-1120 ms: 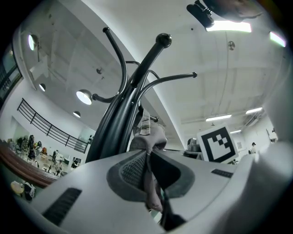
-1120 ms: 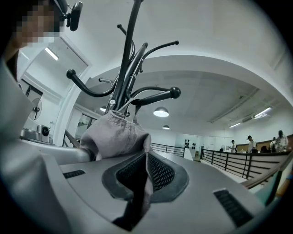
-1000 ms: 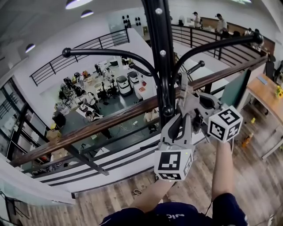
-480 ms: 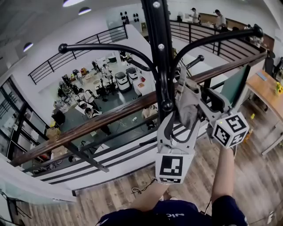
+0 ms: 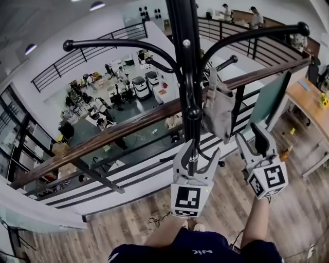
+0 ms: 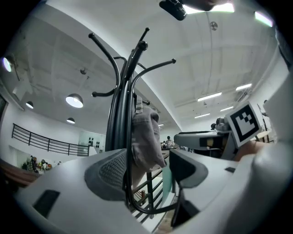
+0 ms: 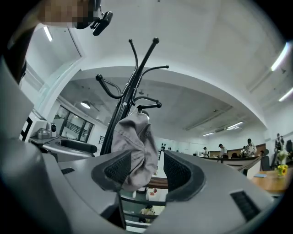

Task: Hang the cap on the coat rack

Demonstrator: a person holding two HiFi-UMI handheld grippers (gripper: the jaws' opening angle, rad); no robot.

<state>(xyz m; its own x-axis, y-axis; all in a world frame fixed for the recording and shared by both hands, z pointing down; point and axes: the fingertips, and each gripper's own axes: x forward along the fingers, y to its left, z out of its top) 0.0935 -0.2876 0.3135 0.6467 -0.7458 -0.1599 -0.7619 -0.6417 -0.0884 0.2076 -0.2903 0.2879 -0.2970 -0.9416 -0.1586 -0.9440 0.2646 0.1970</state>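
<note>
A grey cap (image 5: 218, 110) hangs on its own from a short hook of the black coat rack (image 5: 184, 56), just right of the pole. My left gripper (image 5: 194, 156) sits below it with the pole in line with its gap, and my right gripper (image 5: 253, 145) is lower right of the cap, apart from it. Both have just been opening their jaws and stand open, pressing on nothing. In the left gripper view the cap (image 6: 145, 141) and rack (image 6: 120, 105) rise beyond the gripper (image 6: 146, 168). In the right gripper view the cap (image 7: 135, 146) dangles ahead of the gripper (image 7: 149, 171).
A wooden handrail (image 5: 118, 133) with a barrier runs behind the rack, with an open lower floor beyond it. A wooden desk (image 5: 308, 105) stands at the right. People (image 5: 226, 10) are at the far back. Wood flooring (image 5: 288, 221) lies underfoot.
Both grippers were closed at the cap by the hook; now they have opened, let it go and dropped down and back. The cap stays hanging on the hook.
</note>
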